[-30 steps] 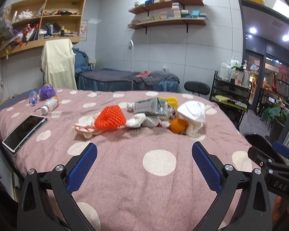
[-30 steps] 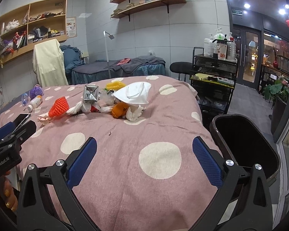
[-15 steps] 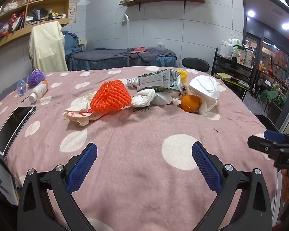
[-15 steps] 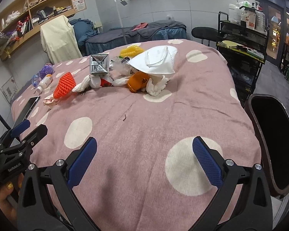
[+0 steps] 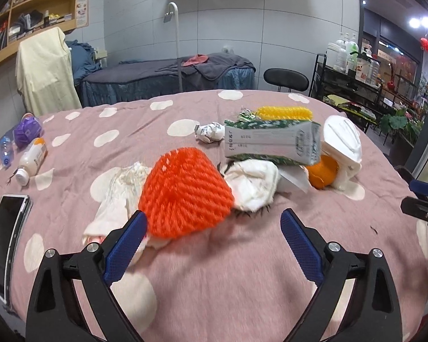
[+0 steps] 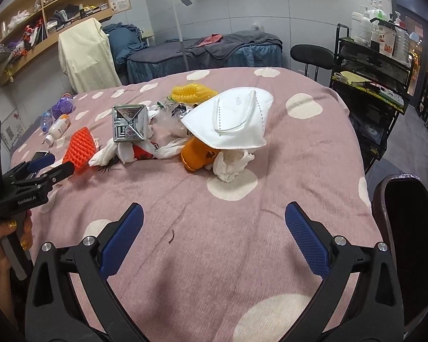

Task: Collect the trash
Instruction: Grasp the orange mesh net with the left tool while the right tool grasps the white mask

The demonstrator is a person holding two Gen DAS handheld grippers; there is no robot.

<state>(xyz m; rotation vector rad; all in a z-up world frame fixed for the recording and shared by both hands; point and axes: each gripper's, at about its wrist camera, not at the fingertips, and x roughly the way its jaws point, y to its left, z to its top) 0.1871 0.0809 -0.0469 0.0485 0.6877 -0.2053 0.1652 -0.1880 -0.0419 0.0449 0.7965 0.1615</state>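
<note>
- Trash pile lies near the middle of the pink polka-dot bedspread (image 6: 314, 154); its landmark is the orange foam fruit net (image 5: 182, 193), which sits at the pile's near-left end in the left wrist view.
- A crumpled white tissue (image 5: 114, 196) lies just left of the orange foam fruit net, touching it; another white wad (image 5: 255, 183) touches its right side.
- A flattened drink carton (image 5: 271, 142) lies behind and to the right of the net, resting on the pile.
- Farther right of the net, past the carton, an orange peel (image 5: 322, 175) sits under a white face mask (image 5: 342, 142).
- A yellow foam net (image 5: 284, 112) lies behind the carton, well beyond the orange net.
- The left gripper (image 5: 211, 245) is spread wide, holding nothing; its left blue pad (image 5: 125, 245) is just at the net's near-left edge, possibly touching it.
- The right gripper (image 6: 214, 239) is also spread wide and empty, above bare bedspread, well to the right of the net and short of the mask.
- A phone (image 5: 4, 236) and a small white bottle (image 5: 32, 159) lie well left of the net.
- A dark bin (image 6: 411, 233) stands off the bedspread's right edge, far from the net.
</note>
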